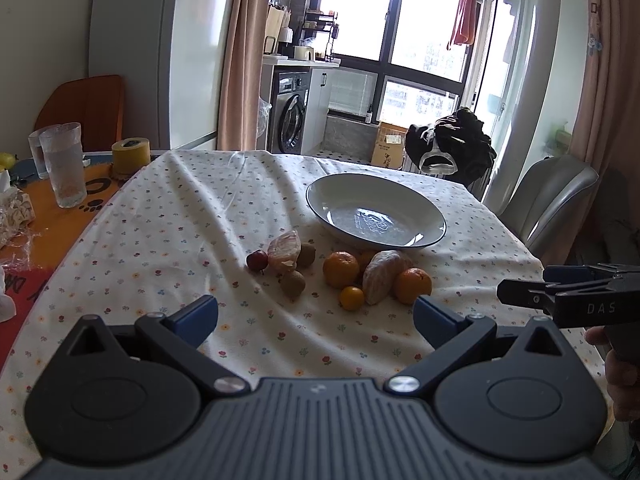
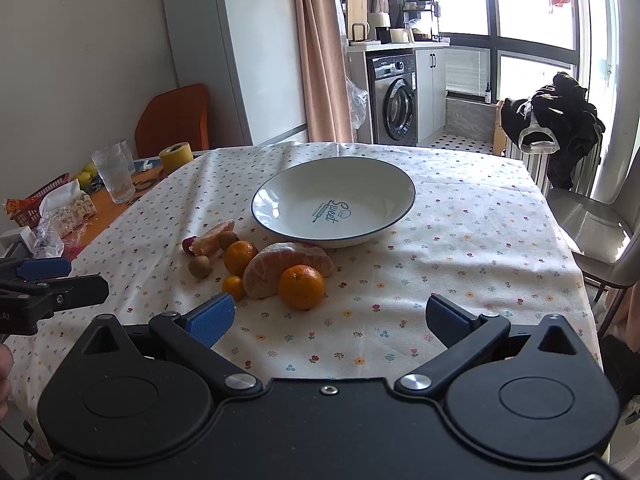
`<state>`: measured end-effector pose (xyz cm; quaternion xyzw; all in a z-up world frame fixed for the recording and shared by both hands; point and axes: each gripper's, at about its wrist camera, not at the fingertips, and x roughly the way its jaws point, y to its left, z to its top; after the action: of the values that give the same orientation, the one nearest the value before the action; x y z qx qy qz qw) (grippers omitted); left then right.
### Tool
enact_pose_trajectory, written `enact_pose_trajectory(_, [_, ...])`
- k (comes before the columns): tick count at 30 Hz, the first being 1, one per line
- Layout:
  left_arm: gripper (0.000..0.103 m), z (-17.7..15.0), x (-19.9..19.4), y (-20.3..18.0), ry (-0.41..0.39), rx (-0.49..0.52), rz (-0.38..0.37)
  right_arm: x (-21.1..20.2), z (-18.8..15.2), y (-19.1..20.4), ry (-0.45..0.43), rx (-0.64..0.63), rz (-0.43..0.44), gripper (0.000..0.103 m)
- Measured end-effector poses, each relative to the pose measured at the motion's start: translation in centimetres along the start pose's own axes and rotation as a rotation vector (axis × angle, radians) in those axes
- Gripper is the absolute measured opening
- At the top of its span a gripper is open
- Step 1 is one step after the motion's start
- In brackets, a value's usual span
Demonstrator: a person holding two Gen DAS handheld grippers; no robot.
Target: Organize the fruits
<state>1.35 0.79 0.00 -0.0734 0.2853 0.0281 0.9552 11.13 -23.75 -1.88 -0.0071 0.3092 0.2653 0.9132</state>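
While empty, plate beside fruits

A shallow white ceramic plate with a dark rim sits empty on the worktop. Just in front lie loose round oranges, peeled citrus pieces, brown kiwis and a red fruit, clustered together.

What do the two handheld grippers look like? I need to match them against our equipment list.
Both are the same build. The left gripper and right gripper each have a black body with two round pivot housings, silver screw heads, black linkage arms and blue ribbed finger pads. The left's base is ribbed grey. White letters "DAS" mark the right gripper's side, seen from the left wrist camera. No cables or sleeves are visible.
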Motion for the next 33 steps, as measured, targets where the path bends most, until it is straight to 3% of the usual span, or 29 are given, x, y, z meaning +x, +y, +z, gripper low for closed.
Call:
enact_pose_trajectory(16, [0.099,-0.5,4.9,-1.6,0.015,-0.009,-0.045,4.5,-0.6,-1.5,0.013,0.007,0.114,0.103])
enact_pose_trajectory(19, [0.09,-0.6,5.8,-1.7,0.02,-0.018,-0.055,5.2,-0.5,-1.6,0.008,-0.001,0.135,0.101])
enact_pose_trajectory(26, [0.065,-0.9,8.0,-1.6,0.044,-0.041,-0.058,6.9,-0.4,-1.7,0.023,0.009,0.18,0.078])
enact_pose_trajectory(33, [0.054,-1.0,9.9,-1.4,0.065,-0.053,-0.056,8.5,-0.3,-1.6,0.042,0.007,0.206,0.072])
